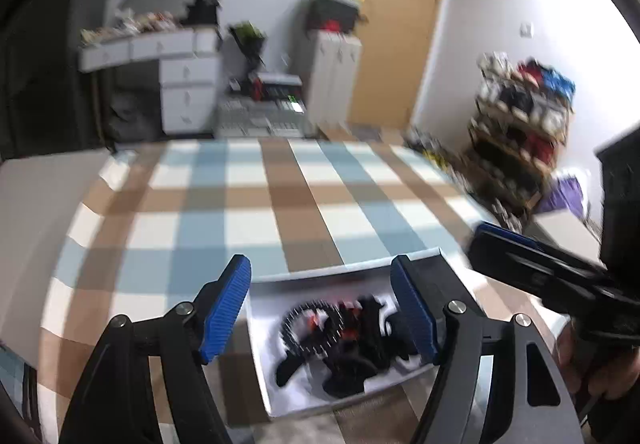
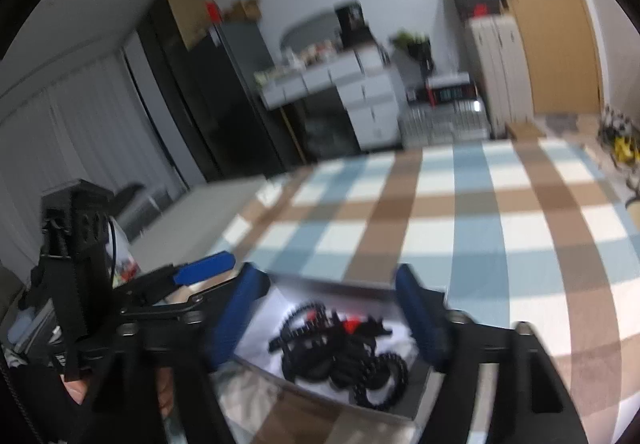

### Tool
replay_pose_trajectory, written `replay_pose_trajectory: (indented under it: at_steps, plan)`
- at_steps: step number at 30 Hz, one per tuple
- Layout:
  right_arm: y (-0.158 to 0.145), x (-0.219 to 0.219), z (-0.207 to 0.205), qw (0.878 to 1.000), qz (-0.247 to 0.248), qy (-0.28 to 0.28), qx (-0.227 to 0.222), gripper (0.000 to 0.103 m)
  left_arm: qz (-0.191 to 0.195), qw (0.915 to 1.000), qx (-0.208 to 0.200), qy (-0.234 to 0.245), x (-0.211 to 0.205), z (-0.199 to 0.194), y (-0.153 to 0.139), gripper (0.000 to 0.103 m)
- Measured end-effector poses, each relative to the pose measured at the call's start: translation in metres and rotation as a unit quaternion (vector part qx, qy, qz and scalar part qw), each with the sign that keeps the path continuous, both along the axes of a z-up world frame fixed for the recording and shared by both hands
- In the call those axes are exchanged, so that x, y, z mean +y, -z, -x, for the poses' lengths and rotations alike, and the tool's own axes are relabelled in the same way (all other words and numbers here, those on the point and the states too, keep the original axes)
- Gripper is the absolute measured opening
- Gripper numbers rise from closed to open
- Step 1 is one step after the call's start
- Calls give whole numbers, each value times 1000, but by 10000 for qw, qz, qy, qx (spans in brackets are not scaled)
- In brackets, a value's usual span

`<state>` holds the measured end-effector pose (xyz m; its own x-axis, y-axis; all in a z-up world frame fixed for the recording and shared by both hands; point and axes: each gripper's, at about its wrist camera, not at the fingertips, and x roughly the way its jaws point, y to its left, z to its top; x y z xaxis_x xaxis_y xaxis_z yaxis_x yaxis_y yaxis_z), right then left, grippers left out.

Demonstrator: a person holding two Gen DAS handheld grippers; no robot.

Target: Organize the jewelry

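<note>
A shallow white box (image 1: pixel 264 376) (image 2: pixel 256 328) lies on the checked tablecloth and holds a heap of black beaded jewelry with red pieces (image 1: pixel 340 340) (image 2: pixel 340 348). My left gripper (image 1: pixel 320 308) is open and empty, its blue pads either side of the box, above it. My right gripper (image 2: pixel 332 308) is open and empty, also over the box. In the left wrist view the right gripper's fingers (image 1: pixel 504 240) come in from the right. In the right wrist view the left gripper's blue pad (image 2: pixel 204 268) shows at the left. Both views are blurred.
The table carries a blue, brown and white checked cloth (image 1: pixel 280 212) (image 2: pixel 500 224). Beyond it stand a white drawer desk (image 1: pixel 180 76), a white cabinet (image 1: pixel 336 72), a wooden door (image 1: pixel 396 24) and a cluttered shelf (image 1: pixel 520 124) at the right.
</note>
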<state>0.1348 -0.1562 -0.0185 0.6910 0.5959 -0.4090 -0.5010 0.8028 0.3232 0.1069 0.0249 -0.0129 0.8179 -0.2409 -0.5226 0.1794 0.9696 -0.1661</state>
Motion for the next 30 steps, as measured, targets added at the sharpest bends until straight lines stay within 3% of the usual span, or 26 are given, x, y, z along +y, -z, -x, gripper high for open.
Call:
replay_pose_trajectory:
  at_steps: [1, 3, 7, 10, 17, 24, 30]
  plan:
    - [-2, -1, 6, 9997, -72, 47, -249, 89, 6, 9998, -148, -100, 2, 2, -2, 69]
    - [-5, -1, 19, 9967, -73, 201, -789, 97, -32, 9972, -618, -411, 6, 11, -7, 81]
    - [-4, 1, 42, 9816, 29, 544, -1832, 100, -162, 9894, -1184, -830, 11, 18, -11, 83]
    - [0, 8, 47, 9733, 319, 703, -2161, 101, -240, 9864, -1317, -949, 13, 20, -9, 84]
    - [11, 12, 45, 9667, 617, 868, -2326, 101, -290, 9781, -1561, -1344, 19, 27, -2, 84]
    - [20, 10, 47, 9637, 763, 916, -2388, 101, -30, 9777, -1390, -1572, 25, 21, 9, 84]
    - [22, 9, 42, 9645, 712, 1001, -2338, 101, -213, 9817, -1209, -1457, 15, 22, 20, 84]
